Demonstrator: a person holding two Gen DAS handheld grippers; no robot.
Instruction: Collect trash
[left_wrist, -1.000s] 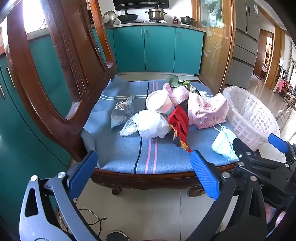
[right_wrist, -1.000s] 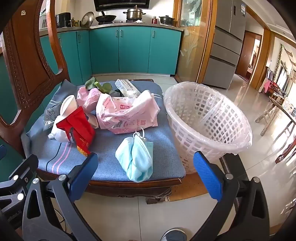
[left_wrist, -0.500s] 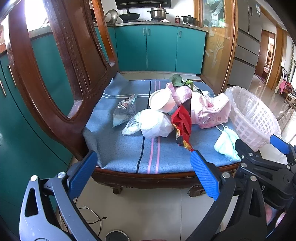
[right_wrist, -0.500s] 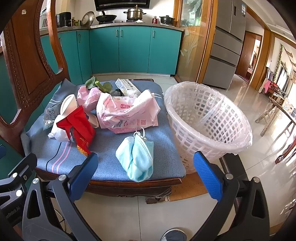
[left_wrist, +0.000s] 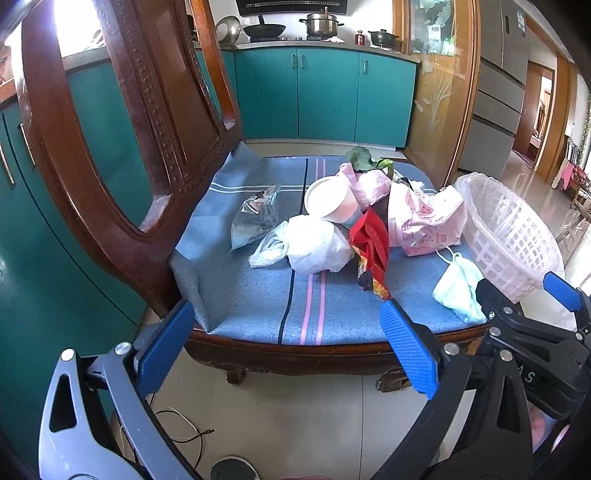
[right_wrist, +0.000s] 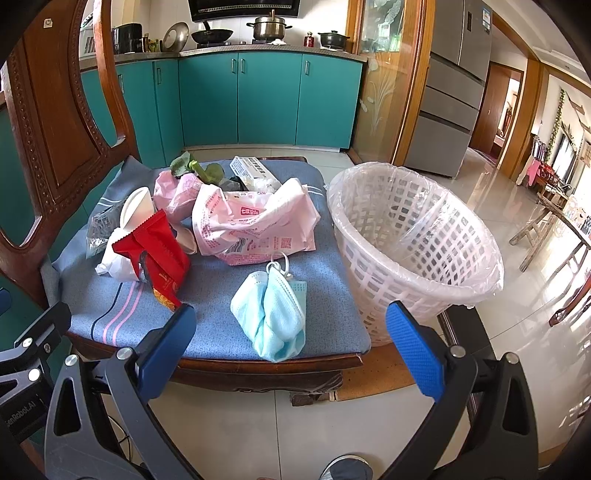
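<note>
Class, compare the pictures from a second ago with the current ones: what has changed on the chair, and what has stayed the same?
Little changed. The left gripper drifted slightly, shifting its view of the chair. Nothing was grasped or released. Both grippers, right included, stay open and short of the seat. The mask, red wrapper, pink bag and basket lie as before.

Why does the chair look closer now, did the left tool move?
Yes. The left tool crept forward toward the chair cushion, whose front edge sits slightly lower in the left view.

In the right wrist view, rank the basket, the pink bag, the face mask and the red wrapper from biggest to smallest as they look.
1. basket
2. pink bag
3 and 4. face mask and red wrapper look alike; the mask lies nearer the camera, so I won't rank them.
</note>
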